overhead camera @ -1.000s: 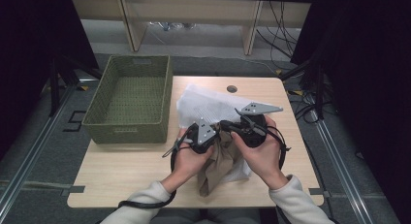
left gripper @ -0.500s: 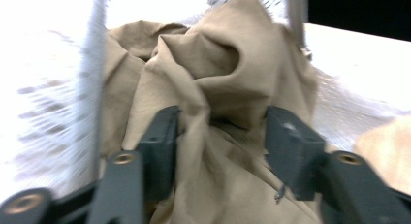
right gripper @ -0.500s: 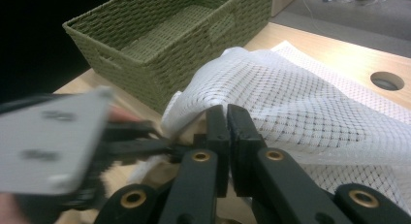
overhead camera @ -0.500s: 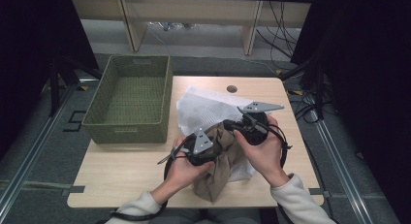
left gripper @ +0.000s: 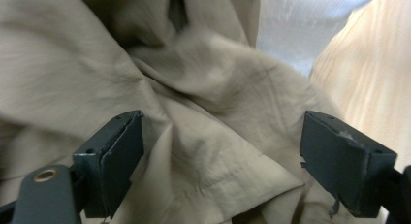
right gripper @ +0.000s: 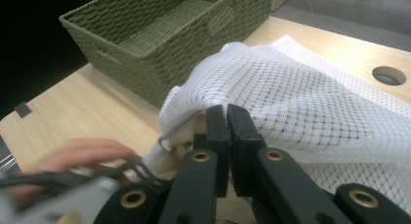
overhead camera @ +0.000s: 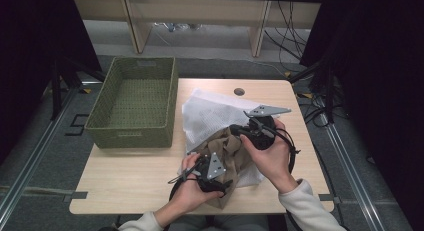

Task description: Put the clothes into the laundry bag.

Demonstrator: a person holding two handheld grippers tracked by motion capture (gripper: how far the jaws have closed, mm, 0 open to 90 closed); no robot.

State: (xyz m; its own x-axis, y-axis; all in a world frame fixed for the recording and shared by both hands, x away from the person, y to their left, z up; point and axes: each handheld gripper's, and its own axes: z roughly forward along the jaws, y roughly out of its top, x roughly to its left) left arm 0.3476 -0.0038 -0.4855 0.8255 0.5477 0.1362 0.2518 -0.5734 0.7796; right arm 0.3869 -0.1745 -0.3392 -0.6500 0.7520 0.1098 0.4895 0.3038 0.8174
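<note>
The left gripper (left gripper: pixel 220 170), jaws just opened wide, has dropped the tan garment (overhead camera: pixel 227 151) while the right gripper (right gripper: pixel 227 118) stays clamped on the white mesh bag (right gripper: pixel 310 112), suggesting regrasping next.

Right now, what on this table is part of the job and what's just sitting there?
In the job:
- beige garment, half out of the bag
- white mesh bag; right claw is shut on its edge
- left claw, jaws just opened, wide over the garment, not gripping it

Just lying about:
- green woven basket, empty, left of the bag
- table with its cable hole
</note>
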